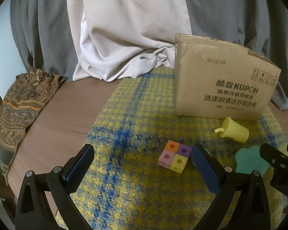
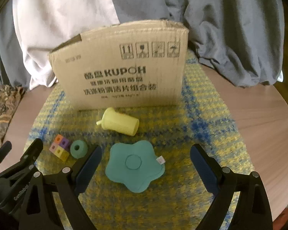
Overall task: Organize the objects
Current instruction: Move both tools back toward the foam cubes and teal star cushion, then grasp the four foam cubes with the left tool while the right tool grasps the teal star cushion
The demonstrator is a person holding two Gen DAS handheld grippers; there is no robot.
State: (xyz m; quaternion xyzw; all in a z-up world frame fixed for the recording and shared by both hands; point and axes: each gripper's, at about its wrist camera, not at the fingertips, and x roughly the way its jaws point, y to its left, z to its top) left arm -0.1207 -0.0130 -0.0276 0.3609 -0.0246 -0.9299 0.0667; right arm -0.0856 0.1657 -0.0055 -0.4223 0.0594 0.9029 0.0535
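Both tongs stood open and empty. The right gripper [image 2: 146,164] straddled the teal star cushion [image 2: 134,167] lying flat on the mat [image 2: 201,118]. It appeared soft and light; pinching across one lobe seemed advisable. The left gripper [image 1: 142,163] hovered beside the block cluster [image 1: 175,155].

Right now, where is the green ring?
Right wrist view, lower left: the green ring lies on the mat, between the colored cube block and teal flower pad.
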